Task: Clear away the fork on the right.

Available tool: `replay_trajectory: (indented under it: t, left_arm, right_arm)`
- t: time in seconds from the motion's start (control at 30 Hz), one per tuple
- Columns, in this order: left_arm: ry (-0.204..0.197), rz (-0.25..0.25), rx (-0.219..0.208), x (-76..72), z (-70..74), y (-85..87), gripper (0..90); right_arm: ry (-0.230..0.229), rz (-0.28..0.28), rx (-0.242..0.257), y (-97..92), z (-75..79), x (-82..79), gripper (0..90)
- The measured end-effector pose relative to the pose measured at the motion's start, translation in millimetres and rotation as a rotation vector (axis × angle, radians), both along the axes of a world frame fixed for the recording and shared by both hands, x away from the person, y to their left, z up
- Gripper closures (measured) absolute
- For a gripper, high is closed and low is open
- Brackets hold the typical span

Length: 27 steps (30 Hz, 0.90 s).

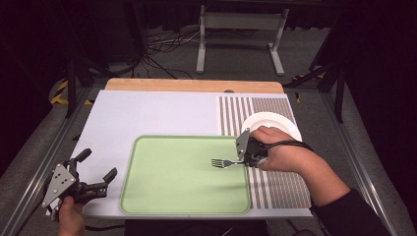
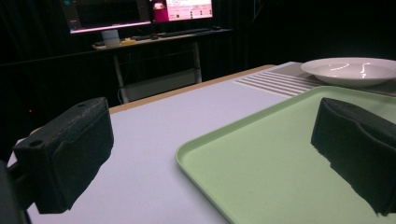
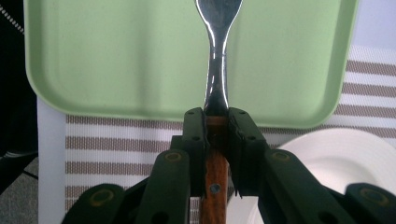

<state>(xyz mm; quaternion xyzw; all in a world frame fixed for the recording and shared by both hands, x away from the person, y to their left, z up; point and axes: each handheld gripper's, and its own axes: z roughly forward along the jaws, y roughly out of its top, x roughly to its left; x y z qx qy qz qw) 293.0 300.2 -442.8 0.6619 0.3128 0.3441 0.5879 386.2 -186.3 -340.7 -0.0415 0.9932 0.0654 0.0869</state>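
A fork [image 1: 223,162] with a wooden handle and metal tines hangs over the right part of the light green tray [image 1: 162,196]. My right gripper [image 1: 244,160] is shut on its handle; in the right gripper view both jaws clamp the brown handle of the fork [image 3: 217,79], whose metal neck points out over the tray [image 3: 116,70]. My left gripper [image 1: 96,172] stands open near the table's front left corner, nothing between its jaws. In the left gripper view its black pads [image 2: 70,154] frame the tray's corner [image 2: 224,154].
A white plate [image 1: 280,123] sits on a striped placemat [image 1: 275,191] right of the tray, also seen as the plate [image 2: 350,70] and plate [image 3: 336,158]. A white mat [image 1: 147,113] covers the table. Table legs and cables lie beyond the far edge.
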Motion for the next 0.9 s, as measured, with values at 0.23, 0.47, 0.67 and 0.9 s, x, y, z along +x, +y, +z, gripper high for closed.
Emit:
replay_trajectory:
  t: [0.23, 0.47, 0.67, 0.9]
  left_arm:
    - [0.000, -0.001, 0.000, 0.2, -0.1, 0.1, 0.0]
    - [-0.002, -0.002, -0.001, 0.1, 0.2, 0.3, 0.0]
    - [-0.002, -0.002, 0.000, 0.0, 0.5, 0.7, 0.0]
    - [-0.001, -0.001, -0.001, -0.2, 0.5, 0.7, 0.0]
  right_arm:
    - [0.001, 0.021, 0.016, 16.8, -2.0, -0.5, 78.1]
    - [0.025, -0.028, 0.048, 31.1, -4.6, -1.1, 78.1]
    - [0.067, -0.187, 0.084, 40.9, -4.4, -7.0, 78.2]
    - [0.124, -0.375, 0.134, 45.0, -4.5, -7.9, 78.2]
